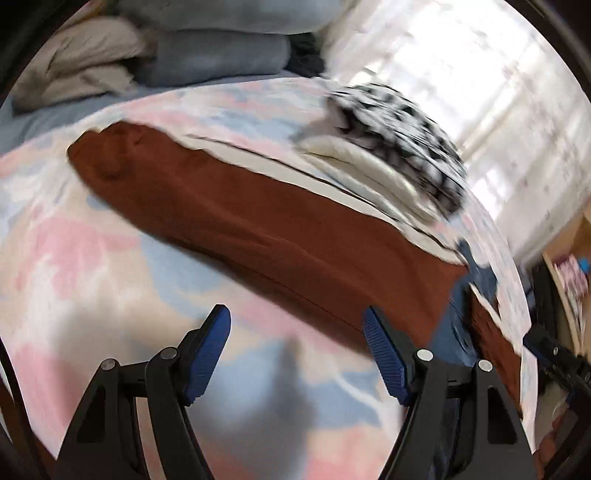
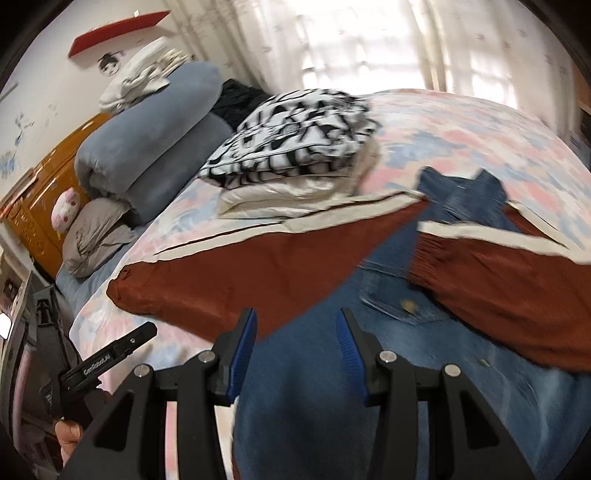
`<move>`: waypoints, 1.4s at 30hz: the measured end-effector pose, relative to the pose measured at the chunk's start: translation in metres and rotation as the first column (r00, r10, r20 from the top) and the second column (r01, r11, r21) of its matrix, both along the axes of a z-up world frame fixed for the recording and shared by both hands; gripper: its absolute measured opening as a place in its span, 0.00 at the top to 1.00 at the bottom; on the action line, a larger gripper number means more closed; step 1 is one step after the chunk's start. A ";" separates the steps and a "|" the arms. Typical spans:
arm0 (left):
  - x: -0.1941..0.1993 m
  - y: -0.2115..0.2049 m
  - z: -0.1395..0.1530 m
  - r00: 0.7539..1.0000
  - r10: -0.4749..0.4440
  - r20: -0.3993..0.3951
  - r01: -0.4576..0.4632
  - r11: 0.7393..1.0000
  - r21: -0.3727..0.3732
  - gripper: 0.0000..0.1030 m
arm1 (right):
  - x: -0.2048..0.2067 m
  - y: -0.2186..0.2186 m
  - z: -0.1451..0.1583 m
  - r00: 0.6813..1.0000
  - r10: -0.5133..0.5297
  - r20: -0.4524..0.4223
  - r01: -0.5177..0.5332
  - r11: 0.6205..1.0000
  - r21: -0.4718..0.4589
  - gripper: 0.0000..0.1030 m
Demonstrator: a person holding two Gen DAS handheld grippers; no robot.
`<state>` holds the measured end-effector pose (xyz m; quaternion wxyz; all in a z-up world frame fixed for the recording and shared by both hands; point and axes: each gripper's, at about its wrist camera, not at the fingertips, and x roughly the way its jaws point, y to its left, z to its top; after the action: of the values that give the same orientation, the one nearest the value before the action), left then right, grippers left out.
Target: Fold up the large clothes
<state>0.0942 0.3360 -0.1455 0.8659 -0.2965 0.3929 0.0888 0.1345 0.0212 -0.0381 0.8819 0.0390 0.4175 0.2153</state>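
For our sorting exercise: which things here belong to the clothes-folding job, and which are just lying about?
Belongs to the job:
denim jacket
rust-red sleeves
left gripper
right gripper
stack of folded clothes

Just lying about:
rolled blue blanket
grey pillow
red wall shelf

You see a jacket (image 2: 295,362) lying flat on the bed (image 2: 461,125). Its sleeves (image 2: 229,269) stretch out to the left and right, on top of it. Behind it sits a pile of folded clothes (image 2: 295,147). Rolled blankets (image 2: 155,136) lie further left, by the headboard (image 2: 44,192).
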 end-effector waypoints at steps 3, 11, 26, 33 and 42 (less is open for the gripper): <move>0.009 0.035 -0.020 0.998 0.066 -0.006 -0.066 0.995 -0.078 0.29 | 0.016 0.032 -0.012 0.998 0.062 0.000 -0.062 0.998 -0.022 0.57; 0.034 0.109 -0.052 0.976 0.213 0.036 -0.196 0.942 -0.271 0.29 | 0.057 0.102 -0.068 0.974 0.198 -0.112 -0.201 0.980 -0.014 0.76; 0.035 0.140 -0.068 0.940 0.339 0.038 -0.316 0.908 -0.275 0.93 | 0.059 0.105 -0.131 0.968 0.170 -0.187 -0.167 0.985 0.036 0.78; 0.036 0.091 0.027 0.968 0.208 0.140 -0.212 0.977 0.019 0.94 | 0.060 0.103 -0.133 0.968 0.167 -0.189 -0.163 0.986 0.038 0.78; 0.053 -0.058 0.156 0.953 -0.081 0.291 0.013 0.973 0.230 0.94 | 0.070 0.087 -0.123 0.939 0.191 -0.286 -0.154 0.977 0.148 0.77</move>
<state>0.1470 0.2782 0.0105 0.9451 -0.1967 0.2523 0.0663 0.2048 0.1085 -0.1616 0.7822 0.0887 0.5338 0.3088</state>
